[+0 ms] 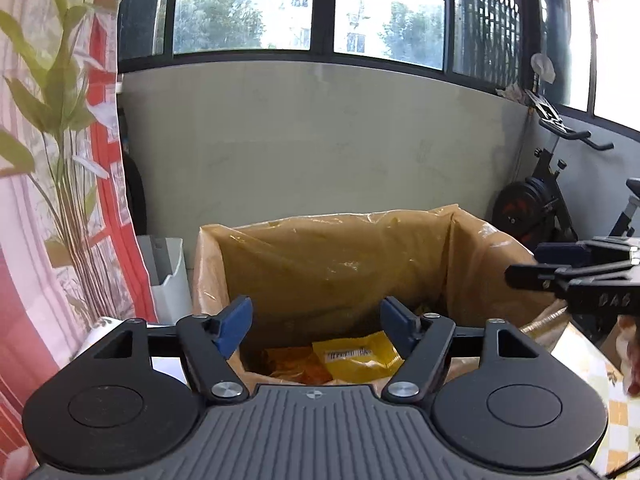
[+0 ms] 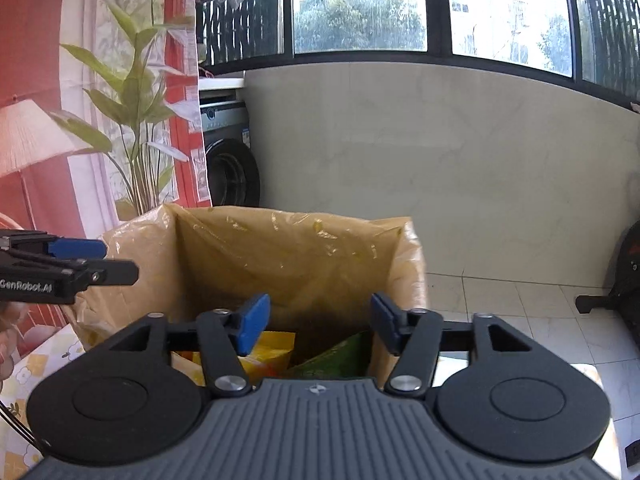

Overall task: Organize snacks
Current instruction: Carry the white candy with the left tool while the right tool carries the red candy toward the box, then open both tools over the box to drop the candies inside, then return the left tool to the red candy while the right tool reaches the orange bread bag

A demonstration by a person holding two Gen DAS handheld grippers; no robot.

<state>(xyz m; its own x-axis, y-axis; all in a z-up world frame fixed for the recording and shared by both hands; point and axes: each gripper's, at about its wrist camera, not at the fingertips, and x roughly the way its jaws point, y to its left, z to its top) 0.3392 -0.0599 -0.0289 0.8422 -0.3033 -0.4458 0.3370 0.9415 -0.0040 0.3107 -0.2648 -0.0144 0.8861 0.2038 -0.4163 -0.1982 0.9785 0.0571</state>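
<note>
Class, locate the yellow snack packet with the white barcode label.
In the left wrist view, the yellow snack packet lies inside the bag-lined box, right of an orange packet.

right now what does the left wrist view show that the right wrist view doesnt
Only the left wrist view shows the exercise bike whole, a white bin left of the box, and a yellow packet with a barcode label.

Only the right wrist view shows the washing machine, the tiled floor and a green packet.

Both show the bag-lined box with snacks inside, the window, the printed curtain, and both claws open and empty: left claw, right claw.
</note>
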